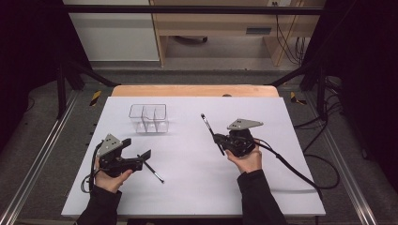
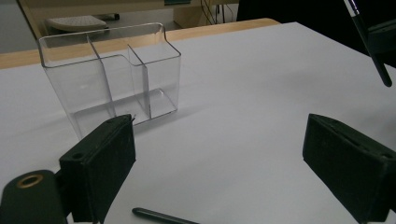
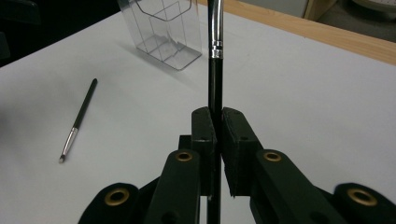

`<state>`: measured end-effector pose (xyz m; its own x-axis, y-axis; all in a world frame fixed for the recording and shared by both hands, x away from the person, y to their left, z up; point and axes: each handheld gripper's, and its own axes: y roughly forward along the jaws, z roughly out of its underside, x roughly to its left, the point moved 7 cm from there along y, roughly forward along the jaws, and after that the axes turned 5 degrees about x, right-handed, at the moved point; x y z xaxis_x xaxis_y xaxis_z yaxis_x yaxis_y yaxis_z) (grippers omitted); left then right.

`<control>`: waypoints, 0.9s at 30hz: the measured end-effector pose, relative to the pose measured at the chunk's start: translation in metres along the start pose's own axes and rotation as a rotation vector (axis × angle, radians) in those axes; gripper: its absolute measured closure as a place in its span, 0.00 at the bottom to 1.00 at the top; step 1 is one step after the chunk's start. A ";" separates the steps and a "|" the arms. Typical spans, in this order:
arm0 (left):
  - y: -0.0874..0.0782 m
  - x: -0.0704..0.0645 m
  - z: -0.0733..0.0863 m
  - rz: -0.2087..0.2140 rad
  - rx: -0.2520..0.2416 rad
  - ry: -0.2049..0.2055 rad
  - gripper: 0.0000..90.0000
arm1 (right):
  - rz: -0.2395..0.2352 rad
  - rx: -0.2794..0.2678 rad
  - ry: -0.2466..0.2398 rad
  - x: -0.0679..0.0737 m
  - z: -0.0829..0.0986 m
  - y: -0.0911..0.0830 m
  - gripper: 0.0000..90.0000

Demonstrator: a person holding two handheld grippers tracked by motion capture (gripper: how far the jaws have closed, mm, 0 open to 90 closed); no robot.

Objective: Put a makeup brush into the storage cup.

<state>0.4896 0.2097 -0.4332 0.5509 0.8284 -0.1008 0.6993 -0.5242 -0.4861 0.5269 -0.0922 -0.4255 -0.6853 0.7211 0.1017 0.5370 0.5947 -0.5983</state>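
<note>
Right gripper (image 3: 215, 122) hiding brush (image 3: 215, 74) handle

Lab recording rig, black frame (image 1: 187, 9) enclosing the white-covered bench (image 1: 197, 187), cables (image 1: 324, 122) trailing at right, wooden desk (image 1: 216, 23) standing far behind

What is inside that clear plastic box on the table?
Nothing: the box has three compartments, and its clear walls show only bare floor in each. One brush lies on the table outside it; the right gripper clamps another brush.
</note>
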 end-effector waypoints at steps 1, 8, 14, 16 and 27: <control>0.000 0.000 -0.001 0.002 -0.003 -0.001 0.10 | -0.001 -0.009 0.001 0.001 0.000 0.000 0.94; 0.000 0.000 -0.008 0.001 -0.015 -0.001 0.10 | -0.020 -0.047 0.004 0.006 -0.002 -0.001 0.94; 0.002 -0.005 -0.021 0.004 -0.034 0.013 0.10 | -0.032 -0.069 0.000 0.009 -0.002 0.000 0.94; 0.004 -0.007 -0.024 0.006 -0.037 0.021 0.10 | -0.033 -0.073 -0.003 0.009 -0.002 0.000 0.94; 0.012 -0.015 -0.040 0.020 -0.066 0.021 0.10 | -0.057 -0.102 -0.003 0.015 -0.002 0.001 0.94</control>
<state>0.5078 0.1830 -0.4032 0.5742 0.8137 -0.0909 0.7162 -0.5529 -0.4259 0.5182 -0.0798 -0.4226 -0.7179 0.6838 0.1309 0.5437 0.6681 -0.5080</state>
